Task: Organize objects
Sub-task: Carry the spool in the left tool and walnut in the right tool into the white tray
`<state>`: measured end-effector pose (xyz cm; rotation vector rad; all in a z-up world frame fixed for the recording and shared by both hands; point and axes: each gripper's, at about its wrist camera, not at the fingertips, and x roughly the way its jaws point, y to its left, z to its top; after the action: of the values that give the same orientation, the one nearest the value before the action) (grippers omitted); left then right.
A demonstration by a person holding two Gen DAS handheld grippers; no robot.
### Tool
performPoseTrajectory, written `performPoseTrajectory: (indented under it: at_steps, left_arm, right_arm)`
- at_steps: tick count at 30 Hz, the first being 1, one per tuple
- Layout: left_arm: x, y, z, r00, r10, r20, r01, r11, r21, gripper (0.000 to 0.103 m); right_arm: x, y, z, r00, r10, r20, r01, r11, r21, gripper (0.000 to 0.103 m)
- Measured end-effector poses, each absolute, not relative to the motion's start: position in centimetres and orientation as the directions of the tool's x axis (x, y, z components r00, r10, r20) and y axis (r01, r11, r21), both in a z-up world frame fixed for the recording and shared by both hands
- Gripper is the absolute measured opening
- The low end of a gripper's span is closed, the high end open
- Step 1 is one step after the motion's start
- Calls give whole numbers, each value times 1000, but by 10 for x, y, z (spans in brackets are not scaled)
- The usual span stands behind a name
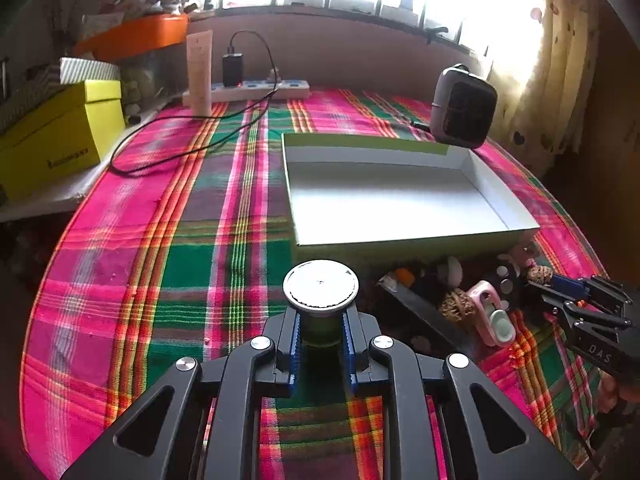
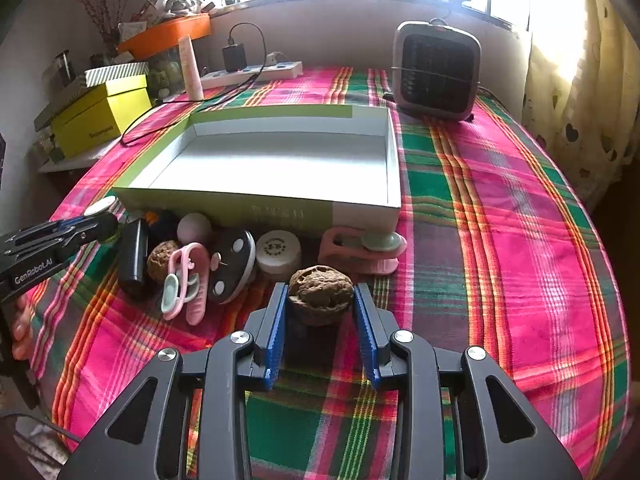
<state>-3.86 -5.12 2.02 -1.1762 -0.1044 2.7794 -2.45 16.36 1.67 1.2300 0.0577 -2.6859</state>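
While angled down, left tongs [image 1: 320, 334] gripping jar [image 1: 321, 300]

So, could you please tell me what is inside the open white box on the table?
Nothing shows inside the open white box: its bare white floor is visible in both views. Only the strip just behind its near wall is hidden from the right wrist view.

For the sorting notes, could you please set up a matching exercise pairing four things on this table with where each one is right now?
Things:
1. Walnut
2. Small jar with a silver lid
3. Fan heater
4. Open box

Places:
A. Far end of the table, by the window
B. Middle of the table, nothing inside it
C. Clamped in the left gripper
D. Clamped in the right gripper

Pairs: 1-D, 2-C, 3-A, 4-B
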Motion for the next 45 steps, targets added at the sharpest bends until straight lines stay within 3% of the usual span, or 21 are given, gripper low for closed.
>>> performPoseTrajectory:
  at_steps: [23,45]
  left_arm:
    - [-71,-33,49,-714,218,-665,-173,-976,-134,15]
    - [-152,-29,37,-680,210,-703,-168,-977,-129,15]
  right_arm:
    - [-63,141,56,-677,-219,-702,277,-960,33,34]
    - [-166,115,30,-574,-233,-785,323,-945,44,34]
